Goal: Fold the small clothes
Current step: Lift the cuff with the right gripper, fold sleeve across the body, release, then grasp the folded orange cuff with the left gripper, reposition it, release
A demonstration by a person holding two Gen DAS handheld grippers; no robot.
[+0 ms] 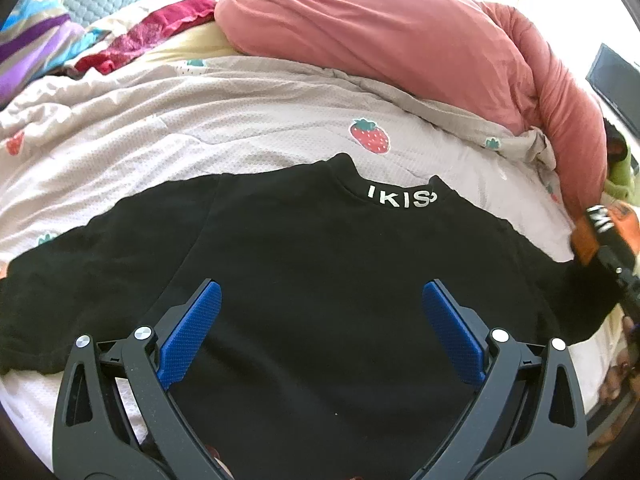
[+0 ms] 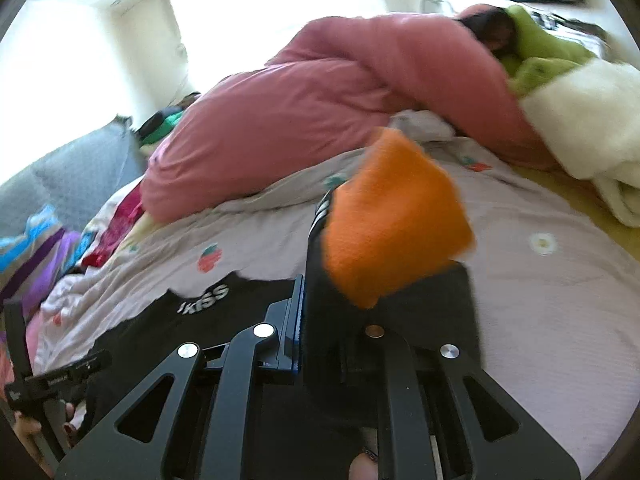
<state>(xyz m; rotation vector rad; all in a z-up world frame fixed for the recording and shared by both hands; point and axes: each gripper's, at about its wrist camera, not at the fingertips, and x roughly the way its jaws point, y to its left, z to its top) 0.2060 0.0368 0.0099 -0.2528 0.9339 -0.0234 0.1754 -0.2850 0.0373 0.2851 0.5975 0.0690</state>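
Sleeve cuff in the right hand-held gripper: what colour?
Orange cuff on the black top; clearest in the right wrist view.

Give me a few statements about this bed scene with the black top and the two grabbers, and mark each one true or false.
1. The black top lies spread on a strawberry-print bed cover. True.
2. The left gripper is clamped on the collar. False: its jaws stand open above the top's body, holding nothing.
3. The right gripper is shut on the sleeve, whose end is orange. True.
4. The collar carries white lettering. True.
5. The pink duvet covers the black top. False: it is heaped beyond the top, clear of it.
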